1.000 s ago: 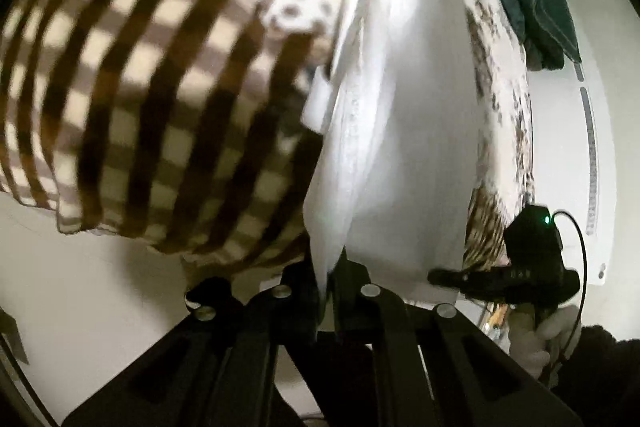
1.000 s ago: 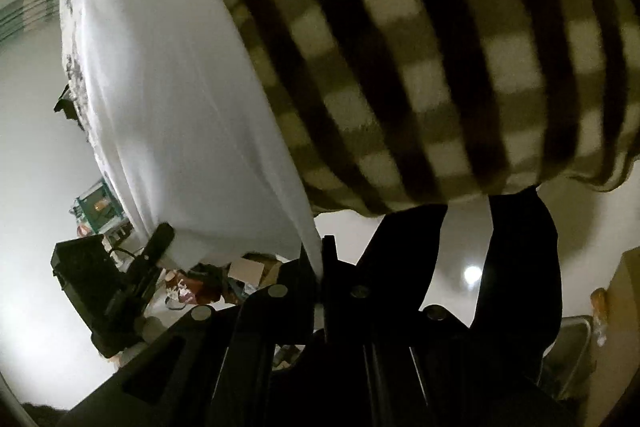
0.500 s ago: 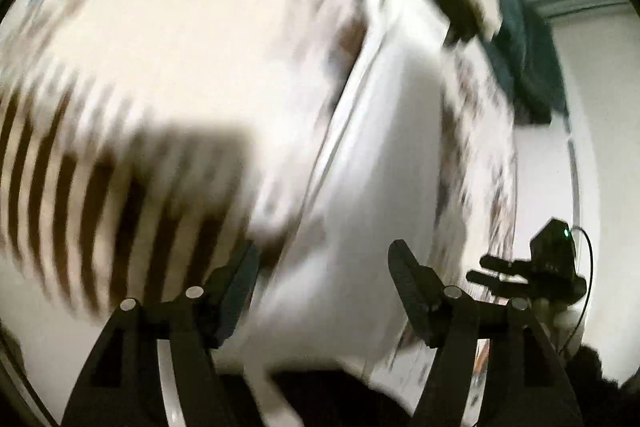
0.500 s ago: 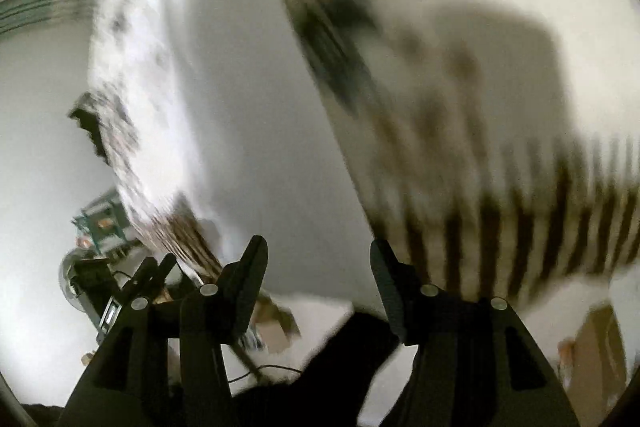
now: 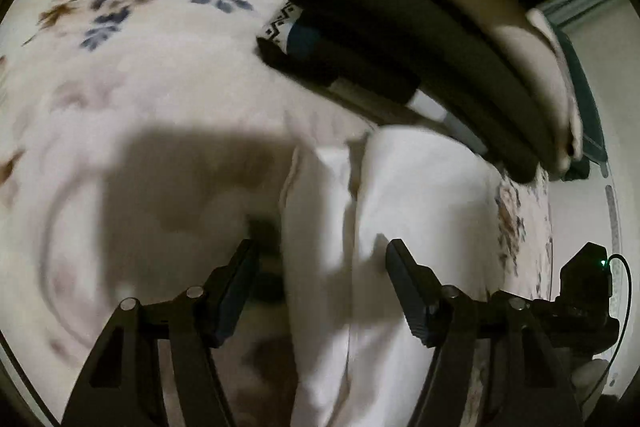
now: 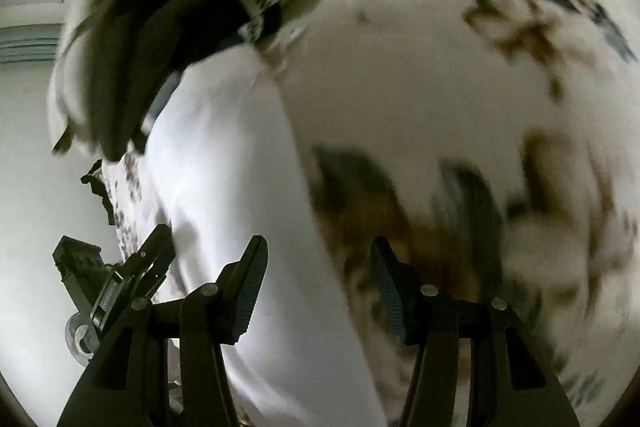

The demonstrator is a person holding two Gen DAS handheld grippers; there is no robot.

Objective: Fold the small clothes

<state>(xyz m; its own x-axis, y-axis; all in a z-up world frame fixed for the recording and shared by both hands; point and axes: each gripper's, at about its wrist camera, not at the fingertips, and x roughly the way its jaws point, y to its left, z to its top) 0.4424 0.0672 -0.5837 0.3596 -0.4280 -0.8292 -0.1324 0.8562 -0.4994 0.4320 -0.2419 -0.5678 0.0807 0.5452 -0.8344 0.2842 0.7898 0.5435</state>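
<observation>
The left gripper hangs with its jaws wide apart and nothing between them, just above a white garment that lies spread on a floral blanket. The right gripper is likewise spread open and empty, its left finger over the same white garment and its right finger over the blurred brown and blue print of the blanket. In the left wrist view the garment runs from between the fingers up toward a pile of folded clothes, touching or nearly touching its lower edge; the blur makes it hard to tell which. That pile is mostly dark pieces with a cream one on top and a patterned black-and-white edge sticking out at its left side. The right wrist view shows the pile at upper left, with the garment just below it. Each camera catches the other gripper at the edge of its frame, beside the blanket. Both views are smeared by motion blur, most strongly near the fingers.
</observation>
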